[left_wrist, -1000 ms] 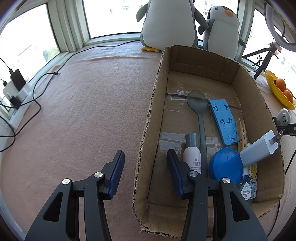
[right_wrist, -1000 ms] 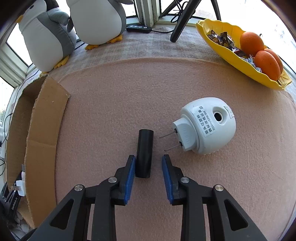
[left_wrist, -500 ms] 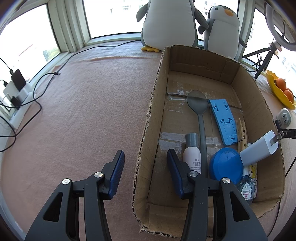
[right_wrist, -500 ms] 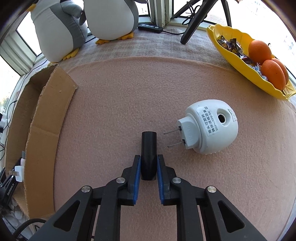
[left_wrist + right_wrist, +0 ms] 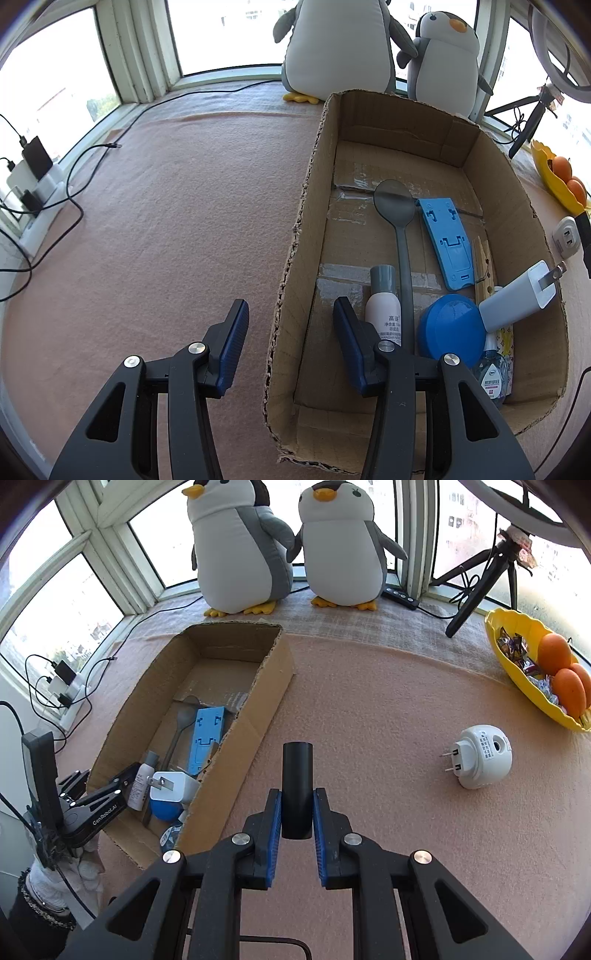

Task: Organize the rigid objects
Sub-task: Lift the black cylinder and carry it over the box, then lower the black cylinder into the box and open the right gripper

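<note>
Far left first: the left gripper (image 5: 291, 314) straddles the left wall of the cardboard box (image 5: 306, 221), one finger outside and one inside. The fingers are spread wide and aren't gripping anything. The wall just stands in the gap between them.

The box is already fairly full. There's a white bottle (image 5: 382, 314) with a grey cap, a long grey spoon (image 5: 395, 201) and a blue plastic stand (image 5: 448, 243). A round blue lid (image 5: 452, 330) is in there too, with a white charger (image 5: 517, 299) leaning against the right wall, prongs up.

Right of the box, the right gripper (image 5: 297, 801) is clenched on the black tube (image 5: 297, 768). It's a short, matte black cylinder with a smooth, plain surface. The blue pads squeeze its lower end and the rest pokes out forward past the fingertips. It's held up off the pink mat (image 5: 369, 701), just right of the box's right wall.

Further right, a white plug-in device (image 5: 484, 757) lies on the mat, prongs pointing left. A yellow dish (image 5: 517, 622) with oranges (image 5: 554, 653) is at the far right edge.
</note>
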`<state>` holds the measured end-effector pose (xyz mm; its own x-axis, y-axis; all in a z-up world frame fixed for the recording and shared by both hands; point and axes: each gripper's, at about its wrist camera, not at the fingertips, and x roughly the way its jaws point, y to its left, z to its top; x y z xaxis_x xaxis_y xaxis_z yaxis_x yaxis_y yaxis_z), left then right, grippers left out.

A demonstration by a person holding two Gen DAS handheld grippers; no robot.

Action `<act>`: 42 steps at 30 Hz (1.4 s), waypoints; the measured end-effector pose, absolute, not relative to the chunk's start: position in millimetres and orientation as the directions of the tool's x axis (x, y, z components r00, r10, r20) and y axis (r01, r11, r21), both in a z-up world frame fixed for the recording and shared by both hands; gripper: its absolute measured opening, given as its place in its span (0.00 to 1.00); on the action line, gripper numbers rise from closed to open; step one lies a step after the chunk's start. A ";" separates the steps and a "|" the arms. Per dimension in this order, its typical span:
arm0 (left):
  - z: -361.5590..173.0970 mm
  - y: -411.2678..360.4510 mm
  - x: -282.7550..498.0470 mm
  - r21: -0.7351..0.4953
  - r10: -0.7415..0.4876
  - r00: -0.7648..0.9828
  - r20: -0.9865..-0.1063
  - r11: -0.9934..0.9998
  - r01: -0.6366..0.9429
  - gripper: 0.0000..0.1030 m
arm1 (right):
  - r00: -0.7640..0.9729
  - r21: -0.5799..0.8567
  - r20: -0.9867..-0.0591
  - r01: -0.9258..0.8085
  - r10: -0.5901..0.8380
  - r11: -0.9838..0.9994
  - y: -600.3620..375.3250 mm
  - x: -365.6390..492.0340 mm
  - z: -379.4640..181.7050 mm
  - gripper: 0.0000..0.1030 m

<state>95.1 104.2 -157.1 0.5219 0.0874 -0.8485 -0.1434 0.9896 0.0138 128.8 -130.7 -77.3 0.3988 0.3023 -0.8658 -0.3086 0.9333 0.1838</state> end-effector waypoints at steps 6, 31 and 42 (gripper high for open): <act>-157.2 105.0 94.3 0.011 0.085 0.523 -0.848 0.989 -0.144 0.46 | 0.397 0.181 -0.850 -0.397 0.346 0.900 -89.8 129.8 -67.1 0.14; -157.4 104.9 94.2 0.012 0.086 0.523 -0.848 0.989 -0.144 0.46 | 0.364 0.160 -0.871 -0.427 0.331 0.890 -53.4 166.1 -88.9 0.15; -157.3 105.4 93.9 0.013 0.087 0.524 -0.847 0.989 -0.144 0.46 | 0.397 0.167 -0.849 -0.423 0.347 0.891 -59.7 161.8 -79.0 0.41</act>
<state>93.9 105.4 -157.3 0.5238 0.0874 -0.8473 -0.1442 0.9895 0.0129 161.8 -59.7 -79.0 0.3974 0.3472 -0.8494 -0.4225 0.8909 0.1665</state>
